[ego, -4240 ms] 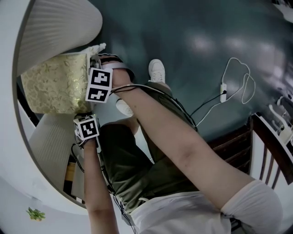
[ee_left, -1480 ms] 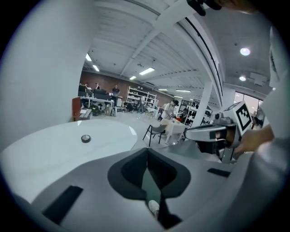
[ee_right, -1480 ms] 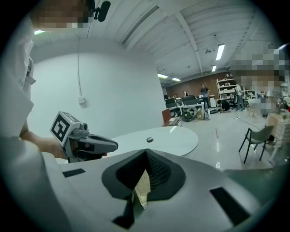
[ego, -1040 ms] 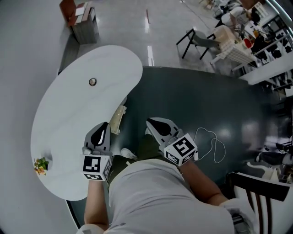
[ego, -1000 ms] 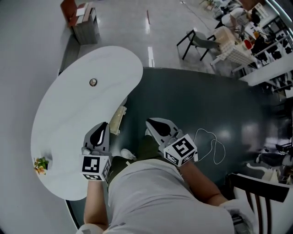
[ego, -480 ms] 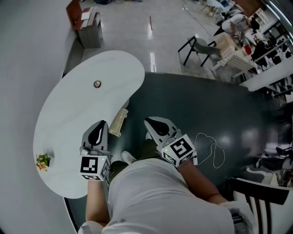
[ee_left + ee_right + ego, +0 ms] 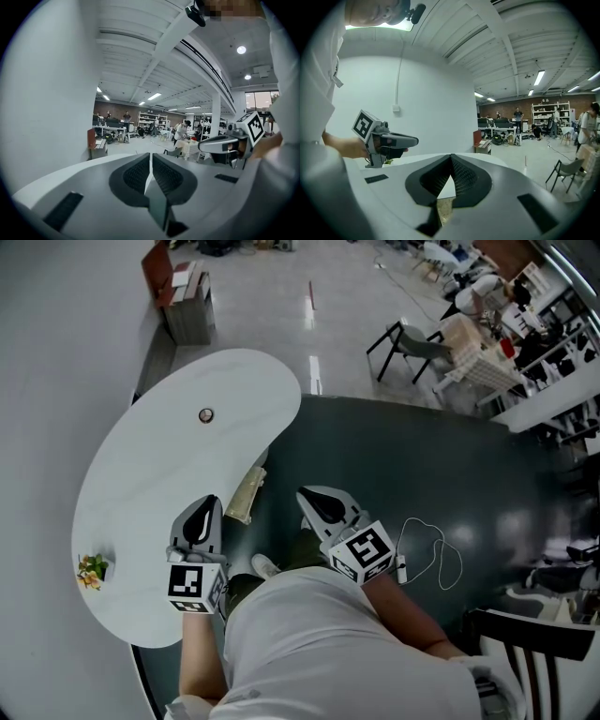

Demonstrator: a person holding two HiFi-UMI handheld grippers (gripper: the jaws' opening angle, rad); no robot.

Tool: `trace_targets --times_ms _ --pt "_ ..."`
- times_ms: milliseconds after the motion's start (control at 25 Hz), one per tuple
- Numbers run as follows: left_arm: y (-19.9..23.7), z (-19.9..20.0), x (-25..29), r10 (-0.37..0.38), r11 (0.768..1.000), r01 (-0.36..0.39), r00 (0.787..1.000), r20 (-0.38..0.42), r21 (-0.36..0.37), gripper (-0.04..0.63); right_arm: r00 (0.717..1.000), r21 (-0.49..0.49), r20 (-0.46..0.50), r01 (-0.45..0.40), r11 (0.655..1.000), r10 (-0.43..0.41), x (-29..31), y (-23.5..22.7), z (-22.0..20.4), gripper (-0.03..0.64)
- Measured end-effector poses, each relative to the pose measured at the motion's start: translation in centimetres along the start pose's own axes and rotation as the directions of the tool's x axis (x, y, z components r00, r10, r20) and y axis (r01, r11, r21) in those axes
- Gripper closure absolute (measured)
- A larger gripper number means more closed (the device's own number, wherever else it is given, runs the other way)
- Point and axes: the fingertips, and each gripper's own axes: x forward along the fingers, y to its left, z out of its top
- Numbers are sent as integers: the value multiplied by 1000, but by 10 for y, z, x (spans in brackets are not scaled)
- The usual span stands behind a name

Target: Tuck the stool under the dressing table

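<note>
Two hand-held grippers, both closed pad to pad with nothing held. Your left hand-held gripper (image 7: 208,501) shows against the near edge of the white kidney-shaped counter (image 7: 159,465). Your right hand-held gripper (image 7: 302,493) sits over the dark green floor mat (image 7: 422,456), well apart from the left one.

Stool: the pale gold upholstered stool (image 7: 246,495) is almost wholly under the counter. Only a narrow strip of its cushion pokes out past the counter's inner curve, between your two grippers in the head view. The fabric looks cream-gold with a fine woven pattern. Legs and frame are hidden. In the right gripper view a scrap of the same gold fabric shows low behind the closed jaws.

On the counter: a small yellow-green sprig (image 7: 91,570) near the left end and a small round dark-rimmed object (image 7: 206,415) farther along. A white looped cable (image 7: 433,549) lies on the mat to the right of your right gripper.
</note>
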Motion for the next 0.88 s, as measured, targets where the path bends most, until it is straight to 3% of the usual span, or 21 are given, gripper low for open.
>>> trace_targets --times_ms 880 --pt "10 -12 -16 29 999 -30 999 -19 -22 592 999 -1 -41 -10 1000 10 4 11 -8 607"
